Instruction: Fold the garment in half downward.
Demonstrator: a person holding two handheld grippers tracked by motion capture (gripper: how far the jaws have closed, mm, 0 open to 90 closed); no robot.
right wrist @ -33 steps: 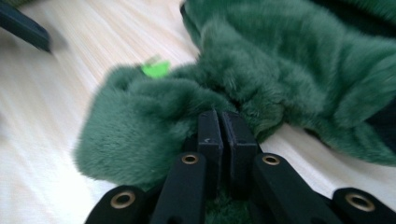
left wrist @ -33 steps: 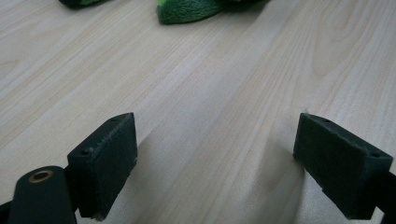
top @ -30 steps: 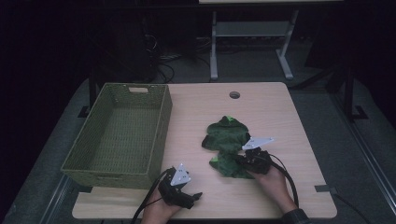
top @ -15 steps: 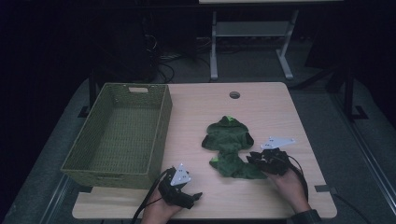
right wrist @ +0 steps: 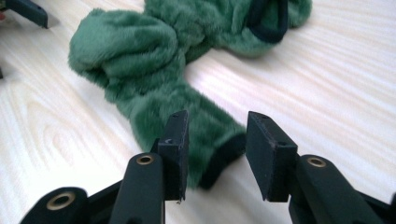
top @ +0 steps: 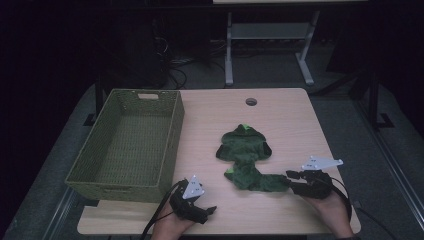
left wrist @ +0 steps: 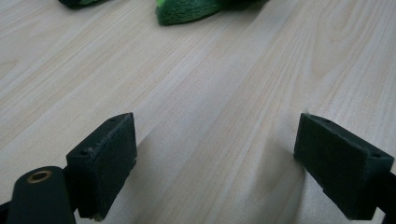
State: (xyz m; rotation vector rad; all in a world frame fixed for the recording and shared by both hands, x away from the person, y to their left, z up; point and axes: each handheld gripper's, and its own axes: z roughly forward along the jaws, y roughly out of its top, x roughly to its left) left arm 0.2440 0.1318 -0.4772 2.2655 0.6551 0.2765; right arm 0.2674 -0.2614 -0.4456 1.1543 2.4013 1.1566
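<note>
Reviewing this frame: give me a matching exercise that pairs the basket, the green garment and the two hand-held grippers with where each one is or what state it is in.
Things:
1. woven basket
2. green fleece garment
3. left hand-held gripper
4. right hand-held gripper

Descriptions:
A. jaws wide apart over bare table
B. spread out mid-table
C. on the table's left side, nothing inside
D. jaws just been opening, sleeve cuff between them, not pressed

Pairs: 1-C, 2-B, 3-A, 4-D

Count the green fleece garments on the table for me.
1. The green fleece garment lies spread on the table, right of the basket; its sleeve end sits between the right gripper fingers. Nothing shows inside the basket.
</note>
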